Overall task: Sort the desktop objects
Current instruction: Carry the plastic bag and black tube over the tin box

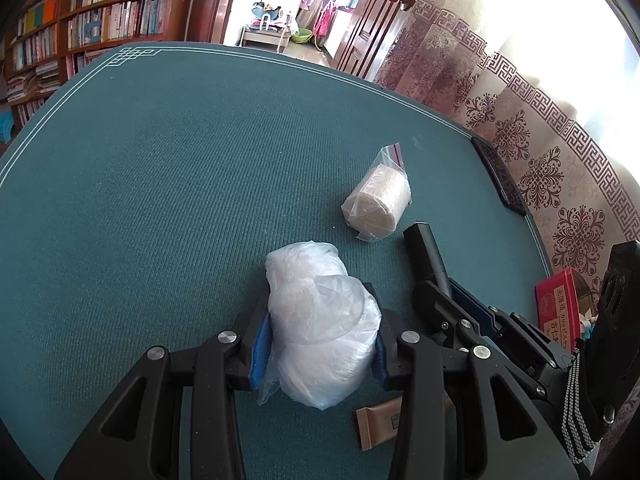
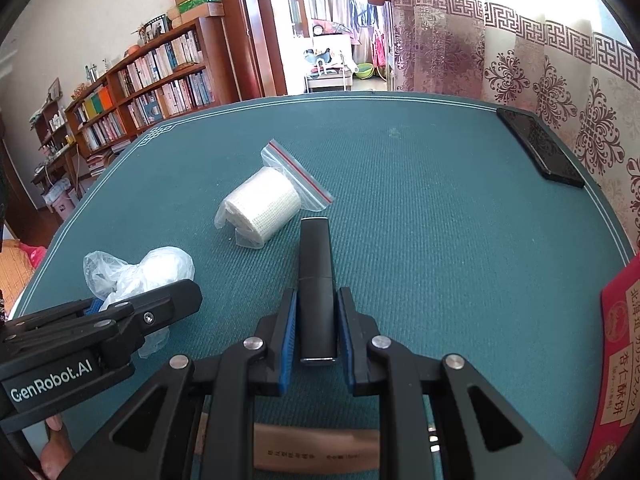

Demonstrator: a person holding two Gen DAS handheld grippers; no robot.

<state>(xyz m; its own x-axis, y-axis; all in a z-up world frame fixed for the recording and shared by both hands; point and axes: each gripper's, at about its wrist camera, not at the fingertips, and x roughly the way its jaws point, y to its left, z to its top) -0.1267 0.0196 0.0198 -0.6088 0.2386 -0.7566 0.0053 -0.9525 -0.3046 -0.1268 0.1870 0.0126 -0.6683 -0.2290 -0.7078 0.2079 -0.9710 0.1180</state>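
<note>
While the left gripper [image 1: 318,342] pinches a white plastic-wrapped bundle [image 1: 320,328] low centre of frame, the right gripper [image 2: 317,324] clamps a black tube [image 2: 317,276] at lower centre. Bagged gauze roll [image 2: 262,208] lies mid-frame on the green table mat [image 2: 440,240]; red box [image 2: 616,360] at right edge.

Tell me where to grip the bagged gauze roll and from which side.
Grip the gauze roll across its round body, coming from above with jaws spanning its curved sides. It lies on its side, so the cylinder offers firm parallel faces; the loose zip-bag flap at the far end would only slip.
</note>
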